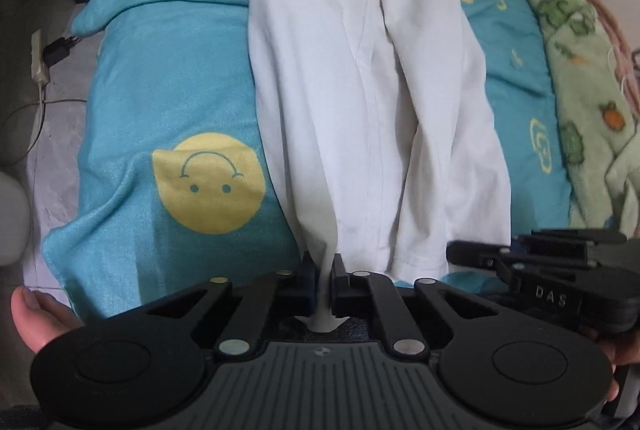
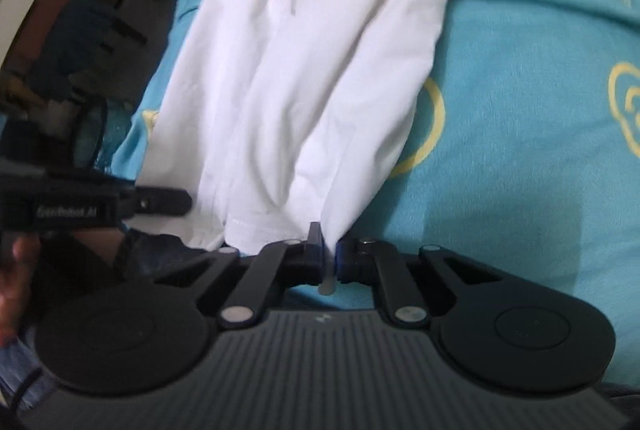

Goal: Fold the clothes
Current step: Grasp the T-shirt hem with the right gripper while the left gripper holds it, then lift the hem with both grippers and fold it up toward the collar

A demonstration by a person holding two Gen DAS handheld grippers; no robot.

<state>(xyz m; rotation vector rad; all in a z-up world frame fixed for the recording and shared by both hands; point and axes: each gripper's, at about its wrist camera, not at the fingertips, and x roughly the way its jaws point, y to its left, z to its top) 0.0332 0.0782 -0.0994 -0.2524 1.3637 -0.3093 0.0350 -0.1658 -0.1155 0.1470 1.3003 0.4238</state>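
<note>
Pinching white garment (image 1: 360, 102) hem, left claw (image 1: 325, 282), right claw (image 2: 329, 254), far end cut off

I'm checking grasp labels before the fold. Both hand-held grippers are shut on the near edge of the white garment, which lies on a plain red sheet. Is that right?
Not quite: the sheet is teal with yellow smiley faces, not plain red, as the left wrist view shows. The rest holds: the left hand-held gripper and right hand-held gripper are each shut on the near edge of the white garment.
</note>
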